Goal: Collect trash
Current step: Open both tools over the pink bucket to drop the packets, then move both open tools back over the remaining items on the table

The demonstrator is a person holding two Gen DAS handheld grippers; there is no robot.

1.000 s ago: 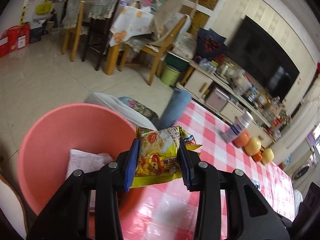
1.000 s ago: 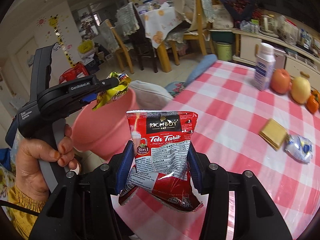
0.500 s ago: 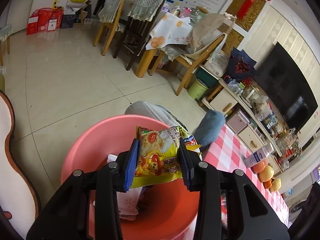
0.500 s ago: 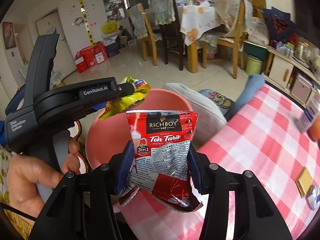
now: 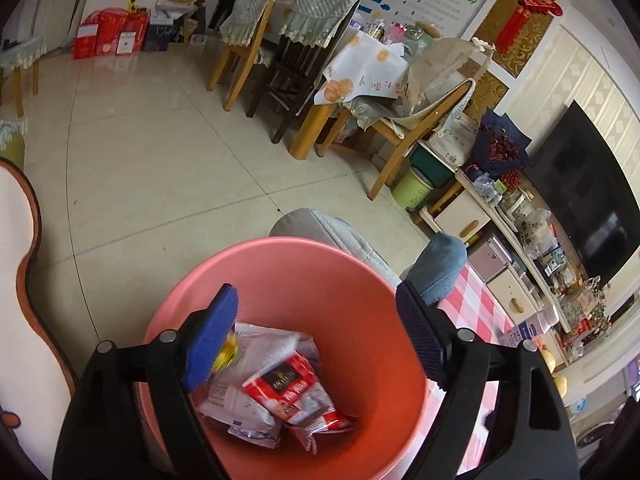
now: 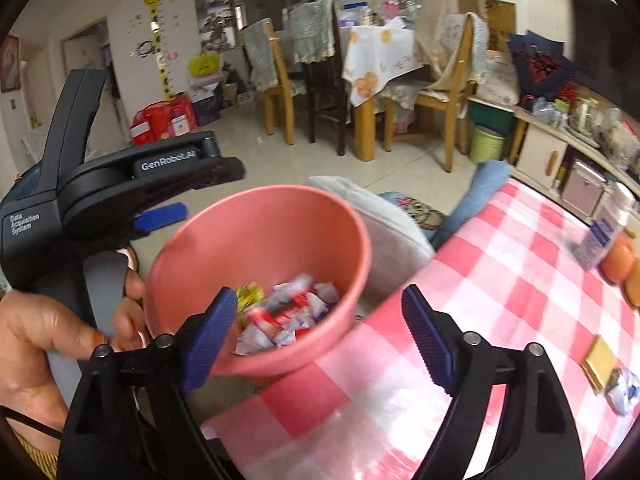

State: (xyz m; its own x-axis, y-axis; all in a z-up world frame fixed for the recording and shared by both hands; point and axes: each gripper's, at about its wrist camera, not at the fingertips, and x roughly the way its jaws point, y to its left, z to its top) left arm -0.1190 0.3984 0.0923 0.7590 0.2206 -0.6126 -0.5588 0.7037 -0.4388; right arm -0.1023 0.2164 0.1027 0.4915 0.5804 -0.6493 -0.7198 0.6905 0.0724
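Observation:
A pink bin (image 5: 352,280) stands beside the checked table and shows in the right wrist view too (image 6: 260,220). Inside lie a red Teh Tarik packet (image 5: 292,392), a yellow snack packet (image 5: 226,354) and white wrappers (image 5: 256,344). My left gripper (image 5: 316,340) is open and empty right above the bin. My right gripper (image 6: 320,340) is open and empty over the table edge, next to the bin. A tan square (image 6: 598,362) and a crumpled silver-blue wrapper (image 6: 622,394) lie on the table at the right.
The red-checked table (image 6: 500,280) holds a white bottle (image 6: 604,228) and oranges (image 6: 618,264) at the far right. A grey cushioned seat (image 6: 388,224) stands behind the bin. Dining chairs and a table (image 6: 380,64) stand farther back on the tiled floor.
Both grippers have opened. The yellow snack packet and the red Teh Tarik packet have dropped into the pink bin. The left gripper moved over the bin.

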